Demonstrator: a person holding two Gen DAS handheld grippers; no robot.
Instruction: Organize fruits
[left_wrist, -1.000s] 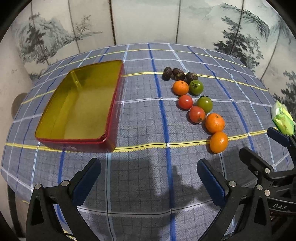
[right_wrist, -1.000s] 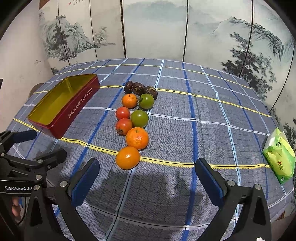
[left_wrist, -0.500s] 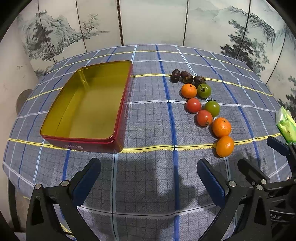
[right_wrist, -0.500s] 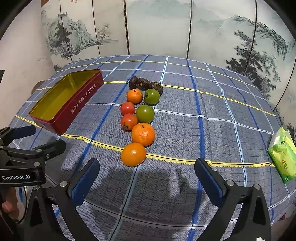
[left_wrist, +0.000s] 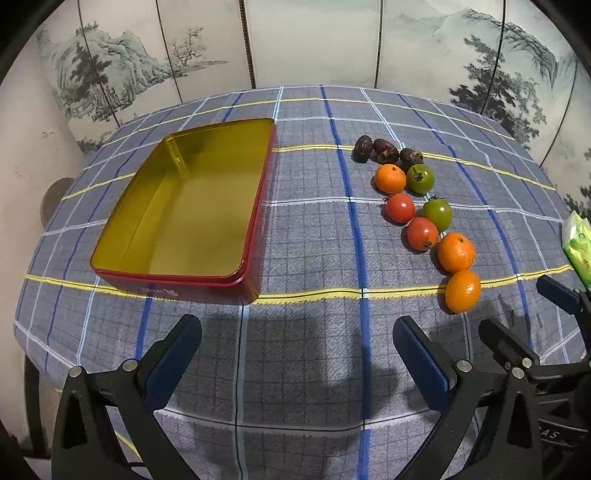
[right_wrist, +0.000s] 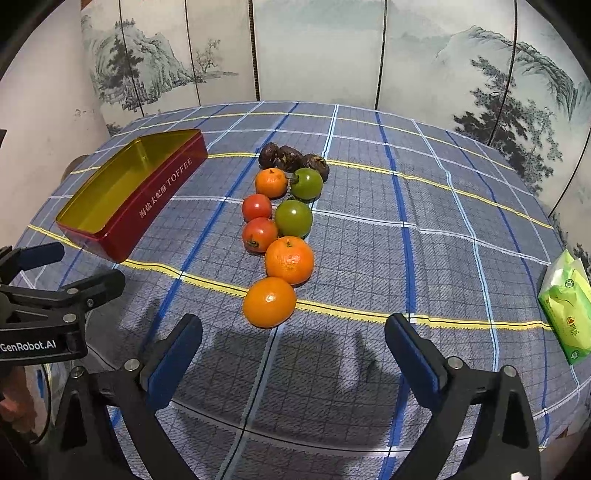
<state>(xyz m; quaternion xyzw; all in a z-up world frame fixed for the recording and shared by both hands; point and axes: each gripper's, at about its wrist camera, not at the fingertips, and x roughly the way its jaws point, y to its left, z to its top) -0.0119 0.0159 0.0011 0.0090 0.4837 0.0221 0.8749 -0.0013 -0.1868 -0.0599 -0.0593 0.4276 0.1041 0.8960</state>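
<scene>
Right wrist: nearest orange (right_wrist: 269, 302) closer.

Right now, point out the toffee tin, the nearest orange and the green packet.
toffee tin (right_wrist: 162, 192), right wrist view, lettered red side wall.
nearest orange (right_wrist: 269, 302), right wrist view, middle of peel.
green packet (right_wrist: 565, 306), right wrist view, front face.

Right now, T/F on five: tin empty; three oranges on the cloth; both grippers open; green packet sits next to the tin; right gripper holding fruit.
1. The red rectangular metal tin with the gold inside is empty: true.
2. Three round oranges lie on the blue plaid tablecloth: true, the nearest orange being just ahead of the right gripper.
3. Both grippers are open: true, the left gripper too; the right jaws have just been closing slightly, nothing between them.
4. The green plastic packet sits beside the tin: false, it lies at the opposite edge.
5. The right gripper holds fruit: false, it holds nothing.
</scene>
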